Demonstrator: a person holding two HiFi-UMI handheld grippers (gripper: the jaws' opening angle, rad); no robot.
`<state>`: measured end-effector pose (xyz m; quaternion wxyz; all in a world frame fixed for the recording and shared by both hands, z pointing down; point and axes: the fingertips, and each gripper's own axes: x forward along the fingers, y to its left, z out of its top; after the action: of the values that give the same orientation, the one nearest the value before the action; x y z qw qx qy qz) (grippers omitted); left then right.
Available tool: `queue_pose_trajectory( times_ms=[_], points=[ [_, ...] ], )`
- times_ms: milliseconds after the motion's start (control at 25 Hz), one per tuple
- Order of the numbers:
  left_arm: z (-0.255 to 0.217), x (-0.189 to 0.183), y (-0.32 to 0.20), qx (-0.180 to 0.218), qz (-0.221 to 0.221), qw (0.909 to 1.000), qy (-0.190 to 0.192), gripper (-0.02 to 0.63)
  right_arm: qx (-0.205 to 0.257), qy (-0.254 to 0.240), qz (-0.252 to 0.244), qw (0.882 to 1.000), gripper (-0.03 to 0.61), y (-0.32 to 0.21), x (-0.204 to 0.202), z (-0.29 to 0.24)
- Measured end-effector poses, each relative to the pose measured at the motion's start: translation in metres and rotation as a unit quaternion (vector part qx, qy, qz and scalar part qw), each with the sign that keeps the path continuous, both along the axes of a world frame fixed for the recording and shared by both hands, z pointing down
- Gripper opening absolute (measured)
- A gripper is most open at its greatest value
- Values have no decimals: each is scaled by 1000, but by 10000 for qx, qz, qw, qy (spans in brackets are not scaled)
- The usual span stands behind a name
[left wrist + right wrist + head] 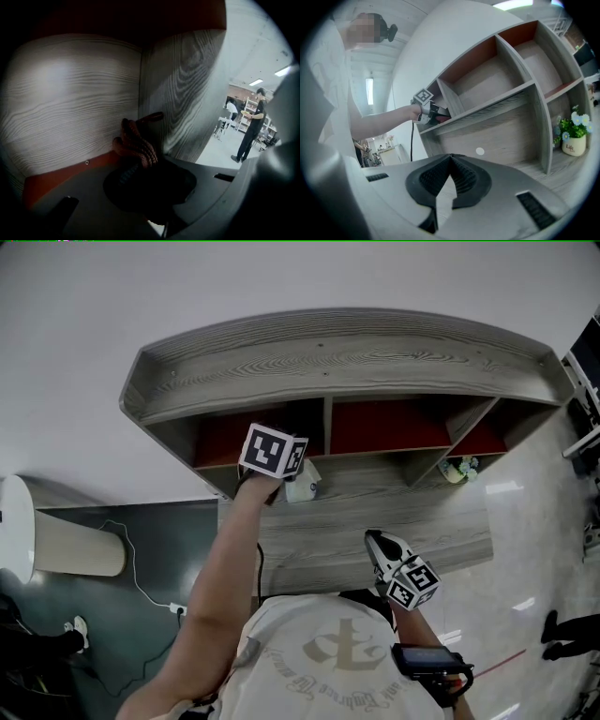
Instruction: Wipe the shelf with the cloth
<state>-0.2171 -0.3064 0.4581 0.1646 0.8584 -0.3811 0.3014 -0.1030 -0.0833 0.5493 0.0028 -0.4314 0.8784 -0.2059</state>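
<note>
The grey wood-grain shelf unit [328,357] has several open compartments with red back panels. My left gripper [140,161] reaches into the leftmost compartment [217,442], right at the corner where its wooden divider [180,93] meets the shelf board. It is shut on a bunched reddish-brown cloth [135,140], which presses into that corner. In the right gripper view the left gripper [427,109] and a bit of red cloth [442,119] show at the shelf's left end. My right gripper [450,161] hangs low in front of the unit, shut and holding nothing.
A small pot of flowers [573,136] stands on the lower board at the right [457,469]. A small white object [302,487] sits just below the left compartment. A cable [141,587] runs along the floor at left beside a white cylinder [66,545]. A person [251,126] stands far off.
</note>
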Motion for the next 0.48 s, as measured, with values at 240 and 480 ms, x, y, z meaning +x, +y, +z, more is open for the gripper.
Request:
queue_pose_trajectory(
  times_ms=[240, 480],
  points=[
    [0, 11, 26, 285, 355, 9990, 37, 63, 16, 56, 76, 10000, 5, 2, -2, -1],
    [-1, 11, 51, 526, 497, 9974, 43, 63, 53, 96, 112, 9999, 5, 6, -11, -5]
  ],
)
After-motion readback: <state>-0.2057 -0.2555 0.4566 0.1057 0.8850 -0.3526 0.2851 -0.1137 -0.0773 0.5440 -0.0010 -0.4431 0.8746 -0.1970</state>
